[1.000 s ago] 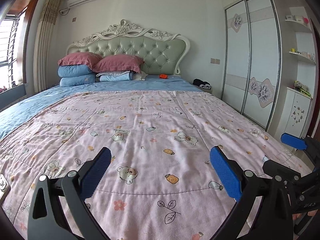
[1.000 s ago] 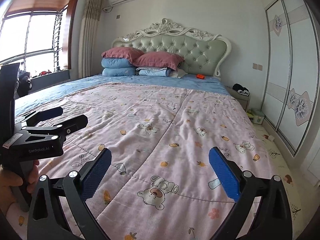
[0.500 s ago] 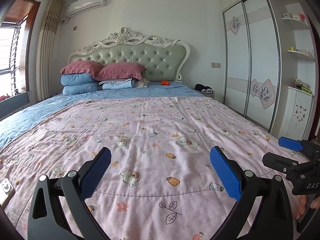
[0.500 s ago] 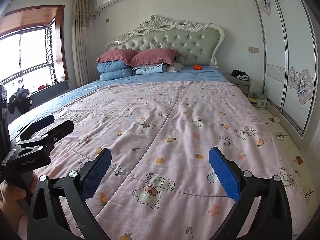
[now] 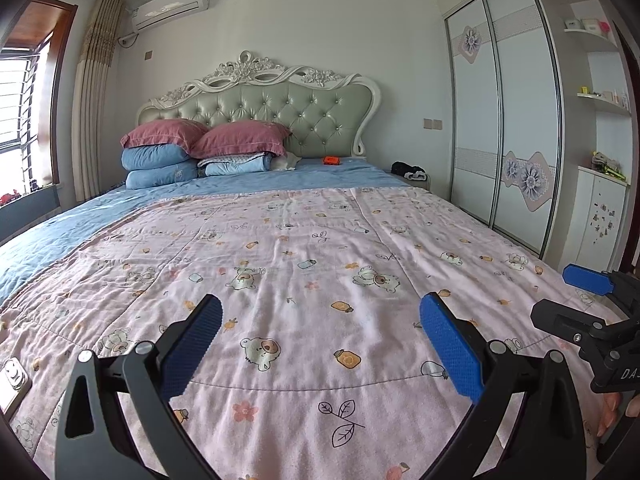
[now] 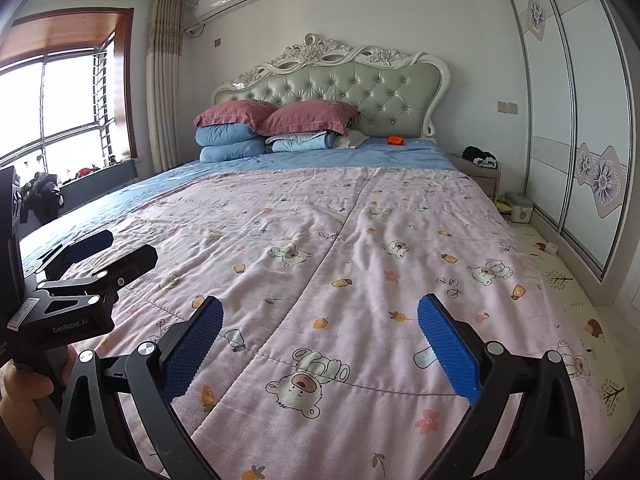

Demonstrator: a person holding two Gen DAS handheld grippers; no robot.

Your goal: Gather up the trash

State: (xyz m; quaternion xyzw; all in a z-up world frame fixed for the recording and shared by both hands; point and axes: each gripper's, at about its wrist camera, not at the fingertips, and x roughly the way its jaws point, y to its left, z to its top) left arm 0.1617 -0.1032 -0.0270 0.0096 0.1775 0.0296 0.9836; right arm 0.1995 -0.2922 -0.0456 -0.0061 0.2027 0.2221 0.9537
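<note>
Showing only rightward: green box [image 6: 521,207] by wardrobe [image 6: 588,120]

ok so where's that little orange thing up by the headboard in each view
Left wrist: the small orange object lies on the blue sheet, upper centre, right of the pillows.
Right wrist: it lies upper centre-right on the same sheet, below the headboard's right end.
Shared landmark: the tufted green headboard; the object lies near its right end in both views.
</note>
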